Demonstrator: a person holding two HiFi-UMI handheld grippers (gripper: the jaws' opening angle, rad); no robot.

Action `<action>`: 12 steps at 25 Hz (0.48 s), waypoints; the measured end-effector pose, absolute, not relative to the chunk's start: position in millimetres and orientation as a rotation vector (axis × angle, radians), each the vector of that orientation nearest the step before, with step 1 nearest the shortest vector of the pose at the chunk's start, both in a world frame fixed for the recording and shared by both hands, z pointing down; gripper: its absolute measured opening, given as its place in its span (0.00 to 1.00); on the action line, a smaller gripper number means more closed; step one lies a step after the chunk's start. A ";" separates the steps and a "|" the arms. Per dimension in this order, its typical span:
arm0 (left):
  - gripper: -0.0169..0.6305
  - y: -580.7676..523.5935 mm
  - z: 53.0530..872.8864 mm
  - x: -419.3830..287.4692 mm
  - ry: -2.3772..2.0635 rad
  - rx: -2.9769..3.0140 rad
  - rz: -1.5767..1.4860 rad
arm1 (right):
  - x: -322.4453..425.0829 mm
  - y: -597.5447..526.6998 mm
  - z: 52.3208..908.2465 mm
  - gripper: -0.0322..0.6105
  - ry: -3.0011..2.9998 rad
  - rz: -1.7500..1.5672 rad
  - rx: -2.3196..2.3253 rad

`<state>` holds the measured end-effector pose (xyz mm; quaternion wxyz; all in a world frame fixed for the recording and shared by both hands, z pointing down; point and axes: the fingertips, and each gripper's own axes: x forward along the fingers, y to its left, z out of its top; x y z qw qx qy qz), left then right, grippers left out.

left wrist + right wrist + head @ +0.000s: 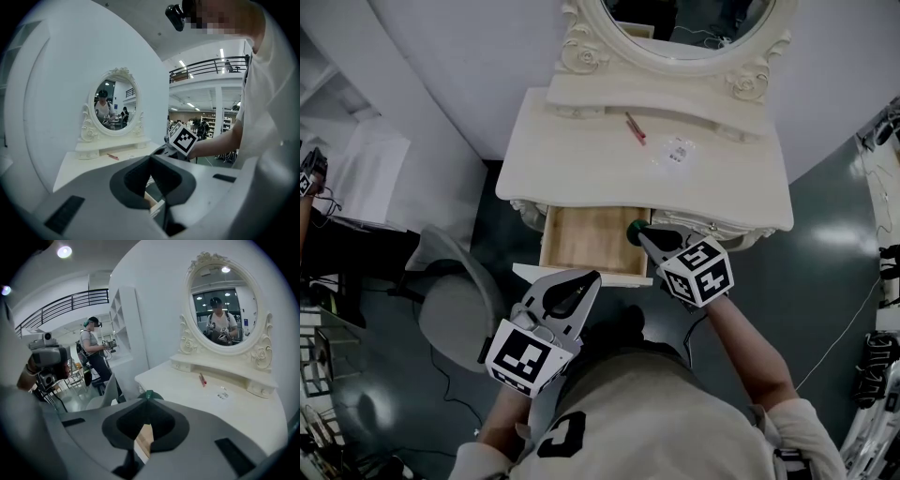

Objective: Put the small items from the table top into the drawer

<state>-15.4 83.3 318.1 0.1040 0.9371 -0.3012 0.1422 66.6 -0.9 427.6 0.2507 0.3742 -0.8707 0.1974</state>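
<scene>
The wooden drawer (pixel 591 239) of the white dressing table (pixel 581 159) stands pulled out. My right gripper (pixel 640 234) is over the drawer's right front corner, shut on a small green item (pixel 634 230); the green item (pixel 149 393) peeks out beyond the closed tips in the right gripper view. My left gripper (pixel 592 277) is shut and holds nothing, just in front of the drawer's front panel. On the table top lie a red pen (pixel 635 127) and a small clear packet (pixel 677 153), also visible as the pen (pixel 202 379) and packet (pixel 223 394).
An oval mirror (pixel 684 23) in an ornate frame rises at the table's back, above a low shelf. A grey chair (pixel 455 300) stands to the left of the drawer. Cables lie on the dark floor at the right.
</scene>
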 end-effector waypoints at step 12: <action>0.12 60.9 311.5 16.3 -1.021 2.722 0.486 | 77.9 -16.0 445.6 0.10 -2.407 0.528 0.844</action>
